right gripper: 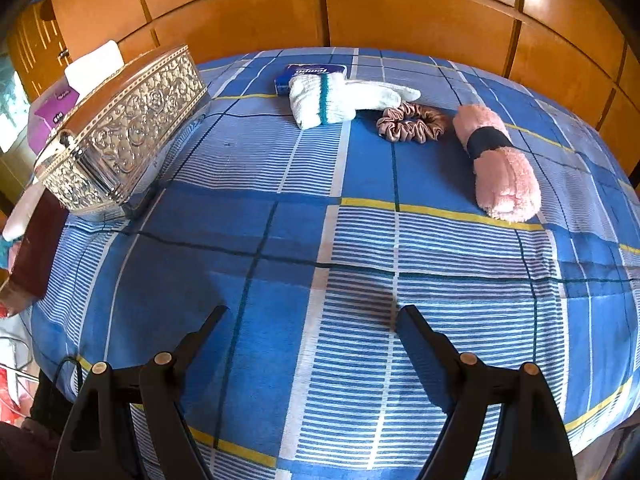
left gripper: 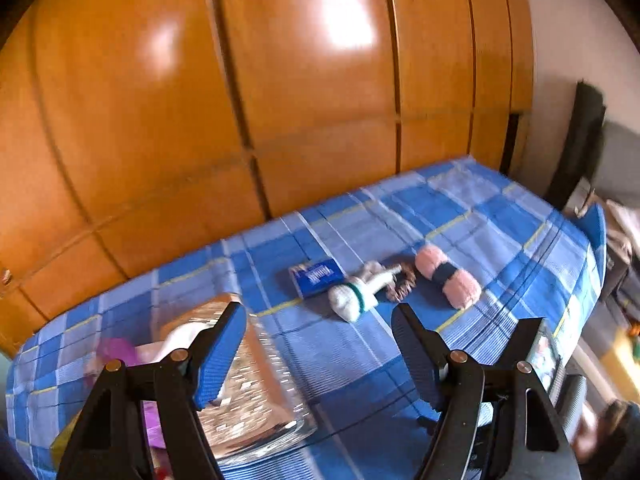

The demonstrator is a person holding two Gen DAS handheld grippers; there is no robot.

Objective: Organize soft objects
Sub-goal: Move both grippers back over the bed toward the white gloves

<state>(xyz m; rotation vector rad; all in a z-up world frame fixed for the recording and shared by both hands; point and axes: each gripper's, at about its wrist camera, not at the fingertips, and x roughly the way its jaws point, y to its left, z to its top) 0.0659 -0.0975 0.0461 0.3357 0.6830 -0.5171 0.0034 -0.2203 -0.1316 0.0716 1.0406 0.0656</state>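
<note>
On the blue checked cloth lie a blue tissue pack (right gripper: 312,71), a white sock with a teal band (right gripper: 332,98), a pink-brown scrunchie (right gripper: 412,122) and a pink fluffy roll with a dark band (right gripper: 498,162), in a row at the far side. The same row shows in the left wrist view: pack (left gripper: 316,277), sock (left gripper: 356,294), scrunchie (left gripper: 402,284), roll (left gripper: 448,282). My left gripper (left gripper: 320,348) is open and empty, its left finger over a silver embossed box (left gripper: 248,396). My right gripper (right gripper: 312,328) is open and empty above the near cloth.
The silver embossed box (right gripper: 120,136) stands at the left of the table, with a purple tissue box (right gripper: 54,116) behind it and a dark red box (right gripper: 34,248) at the left edge. Orange wooden wardrobe doors (right gripper: 400,8) stand behind the table.
</note>
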